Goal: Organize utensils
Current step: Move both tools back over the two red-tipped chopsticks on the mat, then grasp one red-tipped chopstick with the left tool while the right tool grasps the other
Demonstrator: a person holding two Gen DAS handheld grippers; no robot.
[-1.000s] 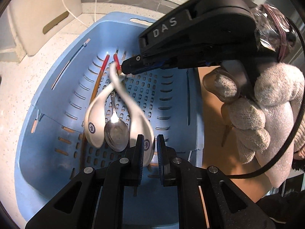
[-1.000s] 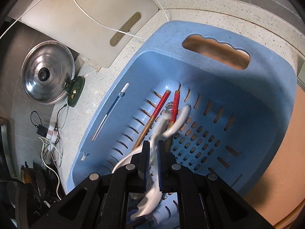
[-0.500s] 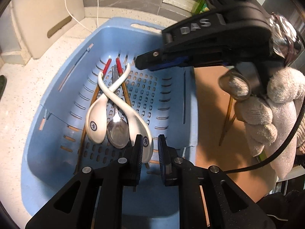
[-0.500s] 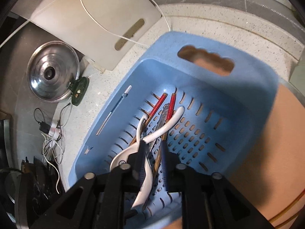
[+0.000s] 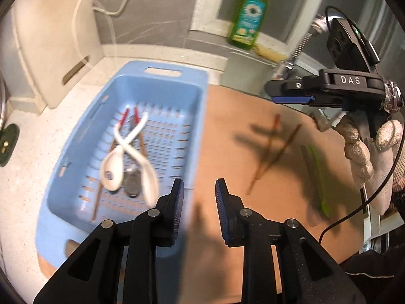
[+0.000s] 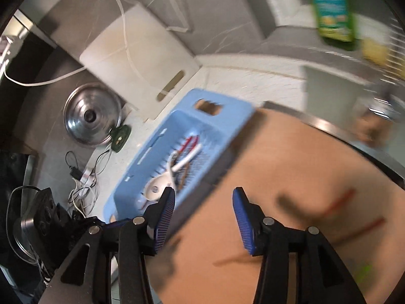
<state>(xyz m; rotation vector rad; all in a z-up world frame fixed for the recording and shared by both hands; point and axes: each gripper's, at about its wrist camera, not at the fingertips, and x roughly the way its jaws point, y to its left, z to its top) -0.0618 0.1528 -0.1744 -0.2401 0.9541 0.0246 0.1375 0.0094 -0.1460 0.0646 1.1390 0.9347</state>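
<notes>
A blue slotted basket (image 5: pixel 197 116) holds two crossed white ceramic spoons (image 5: pixel 131 141), a metal spoon (image 5: pixel 131 185) and red-tipped chopsticks (image 5: pixel 124 117). It also shows in the right wrist view (image 6: pixel 227 116). On the wooden board (image 5: pixel 240 152) lie two more chopsticks (image 5: pixel 268 149) and a green utensil (image 5: pixel 319 174), all blurred. My left gripper (image 5: pixel 197 200) is open and empty above the basket's right rim. My right gripper (image 6: pixel 203 217) is open and empty over the board; it shows at right in the left wrist view (image 5: pixel 291 92).
A green soap bottle (image 5: pixel 249 17) stands on the back ledge. A white cutting board (image 5: pixel 48 50) leans at the back left. A steel pot lid (image 6: pixel 92 114) and cables (image 6: pixel 83 185) lie left of the basket.
Both grippers have pulled up and back from the basket toward the board, and both have opened. The white spoon the right gripper was over now lies crossed in the basket.
</notes>
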